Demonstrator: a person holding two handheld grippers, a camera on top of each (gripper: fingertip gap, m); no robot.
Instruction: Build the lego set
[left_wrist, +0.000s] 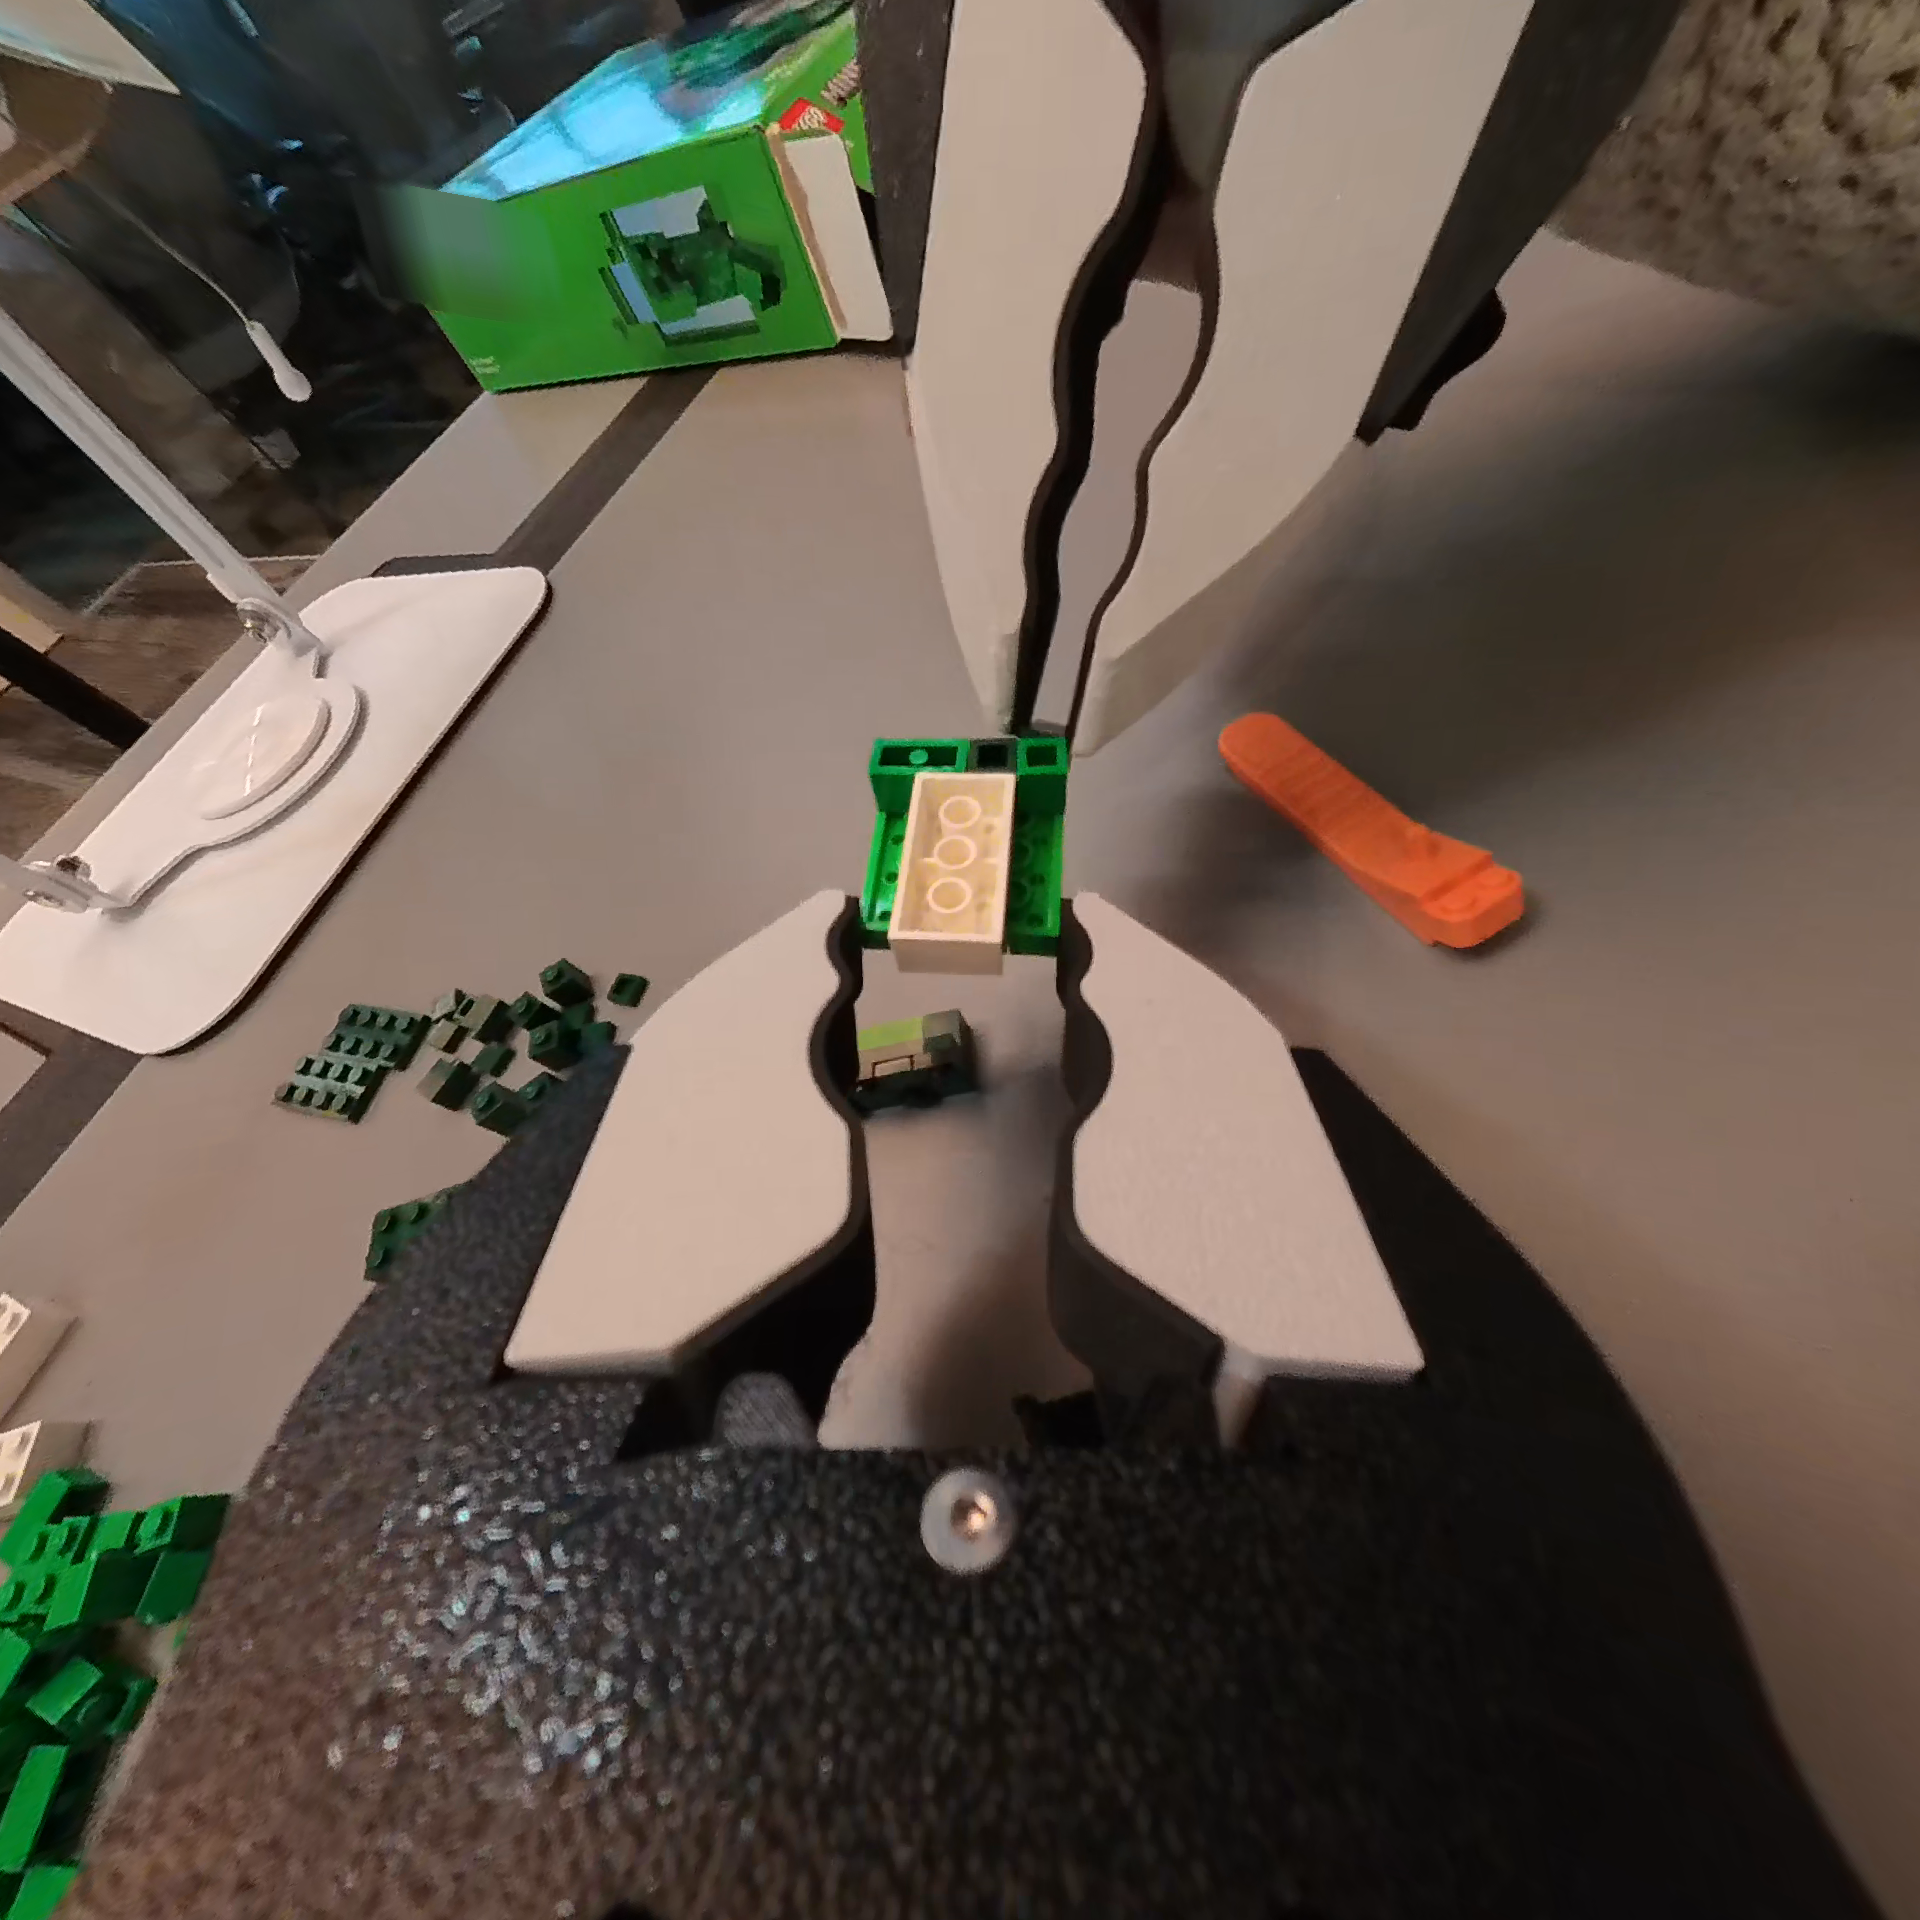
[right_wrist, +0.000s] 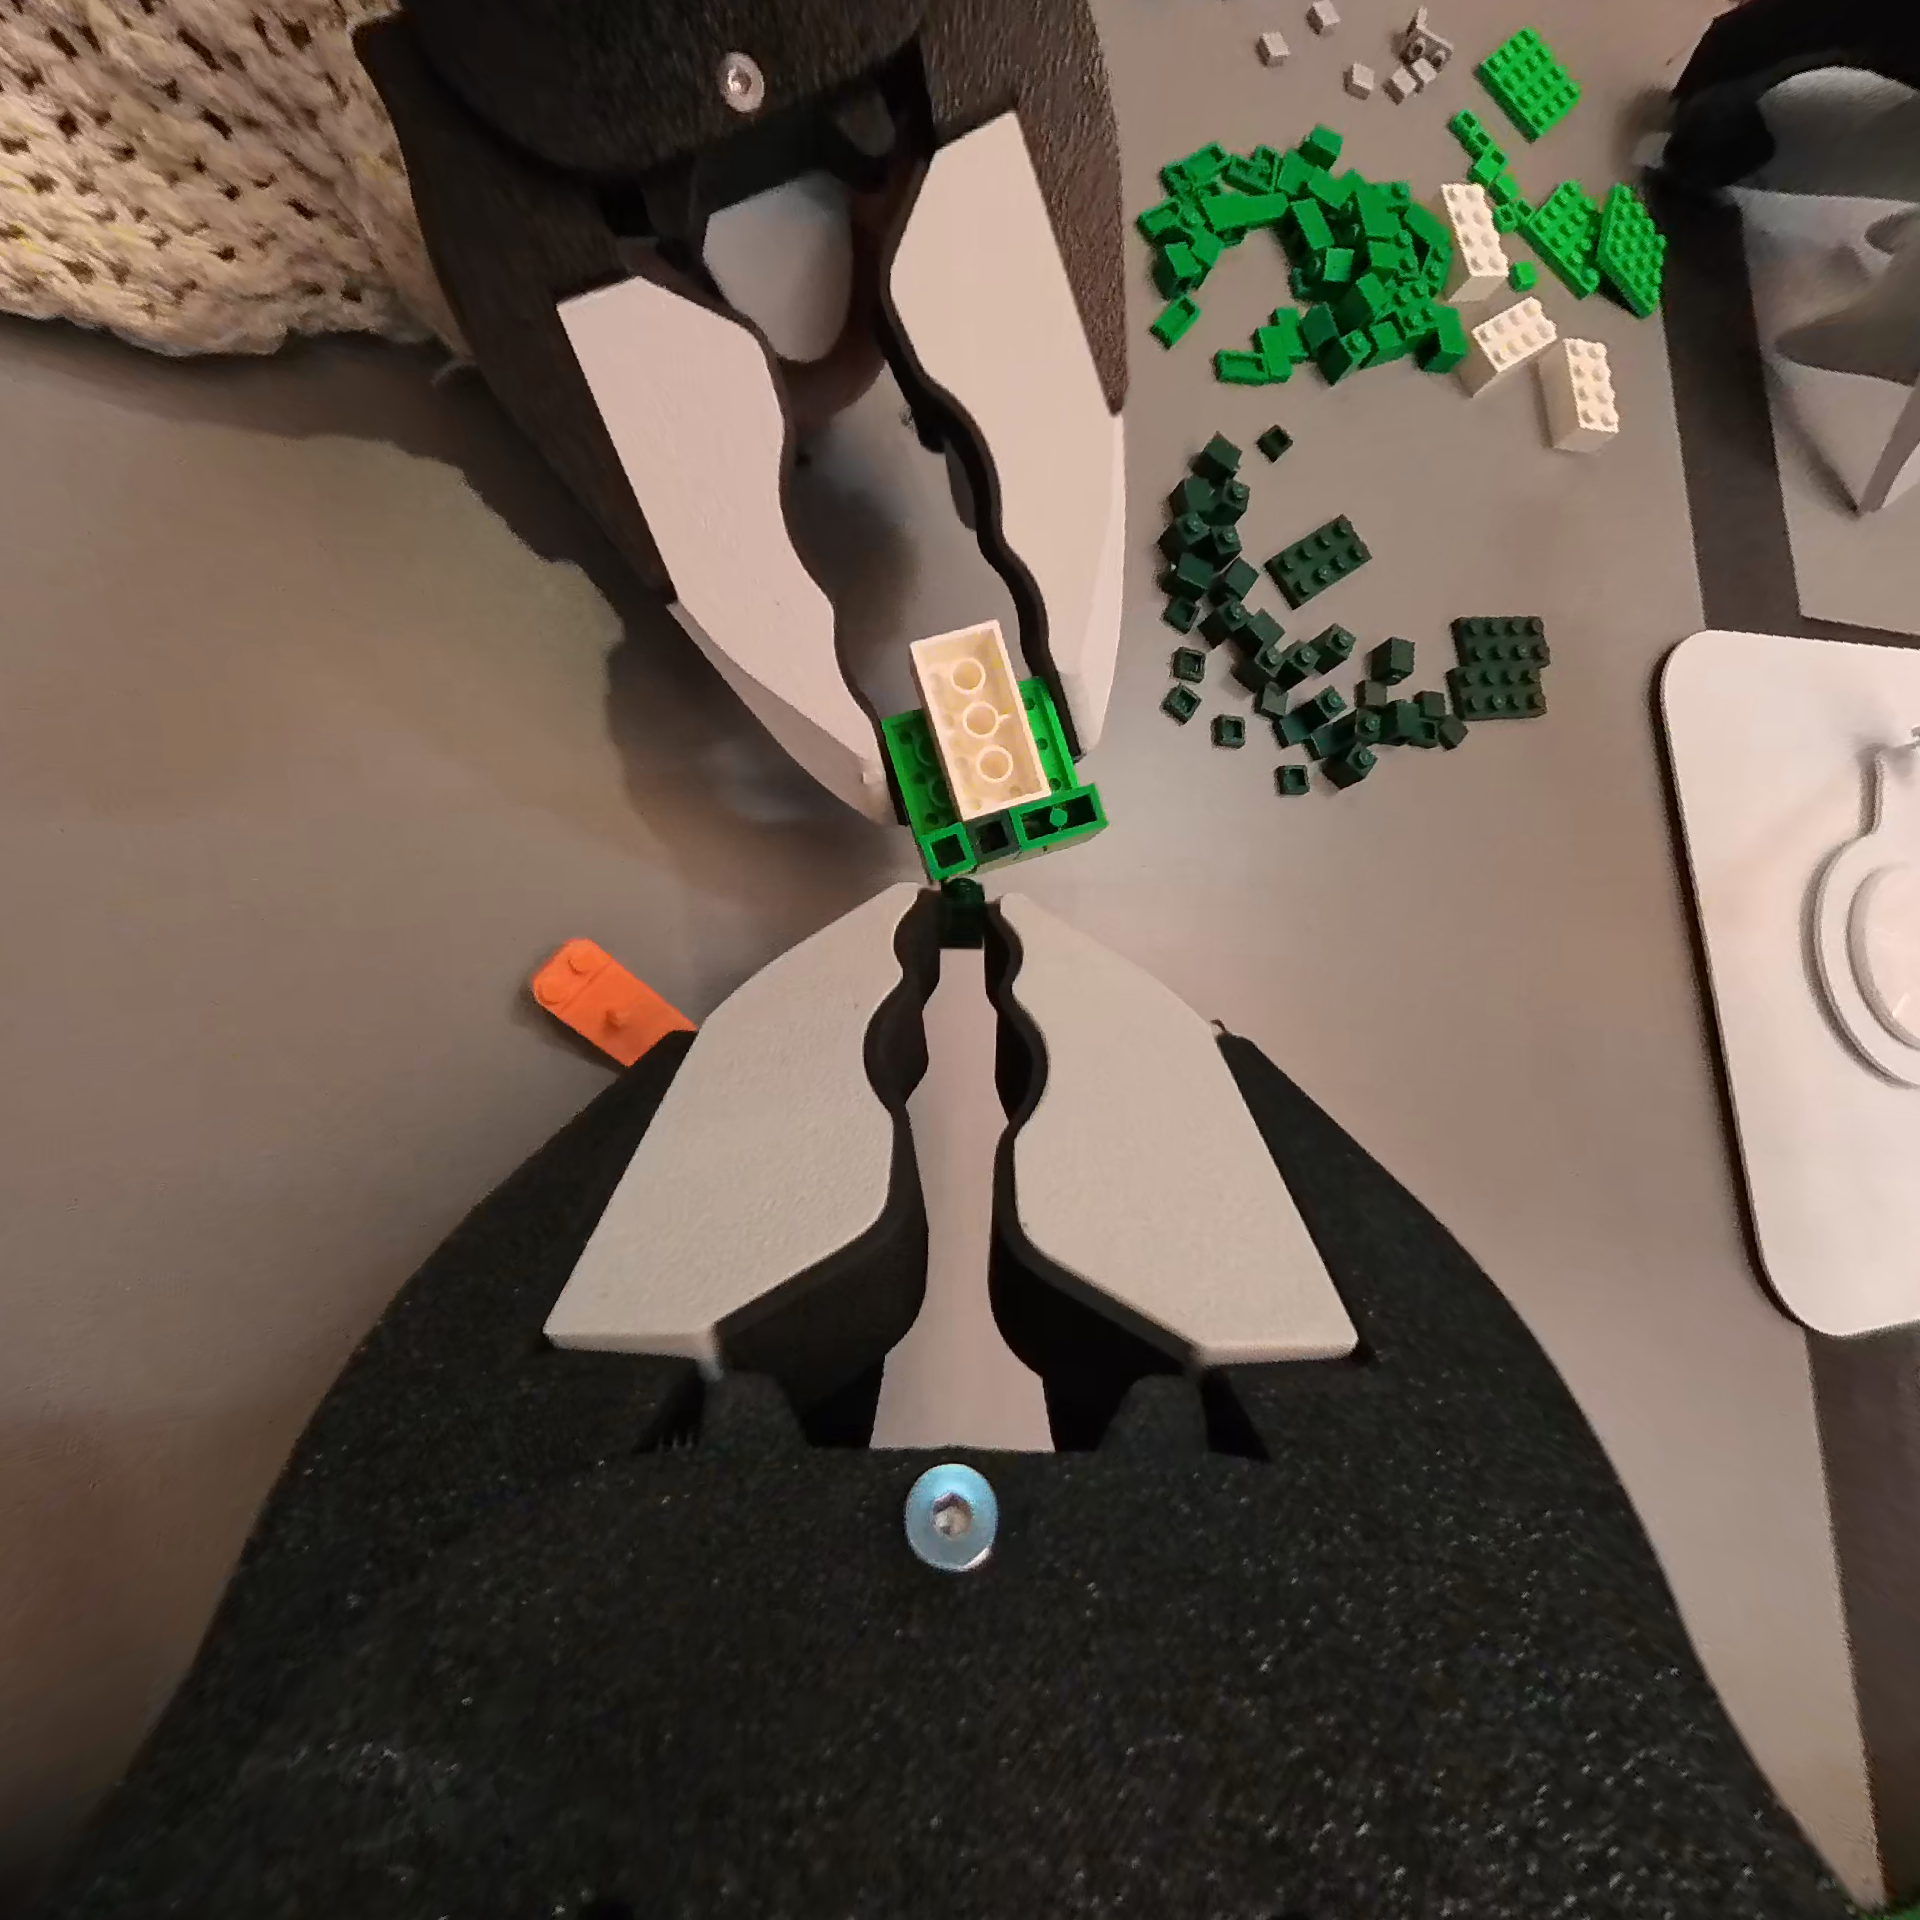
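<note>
My left gripper (left_wrist: 961, 925) is shut on a small bright green assembly (left_wrist: 1039, 862), held above the grey table (left_wrist: 1558, 623). A white brick (left_wrist: 951, 862) sits in it, hollow underside facing the camera. My right gripper (right_wrist: 961, 904) is shut on a small dark green brick (right_wrist: 961, 920). Its tip is right at the assembly's (right_wrist: 1055, 821) edge row of hollow bricks. In the left wrist view the right gripper (left_wrist: 1044, 727) comes down from the top. In the right wrist view the left gripper (right_wrist: 971, 748) reaches in from above.
An orange brick separator (left_wrist: 1371, 831) lies to the right. A small green piece (left_wrist: 914, 1060) lies under my left gripper. Dark green bricks (right_wrist: 1299, 644), bright green bricks (right_wrist: 1330, 270) and white bricks (right_wrist: 1527, 322) lie in piles. A white stand base (left_wrist: 270, 800) and green box (left_wrist: 644, 260) stand behind. The left tips stand about 6 cm off the orange brick separator (left_wrist: 1371, 831).
</note>
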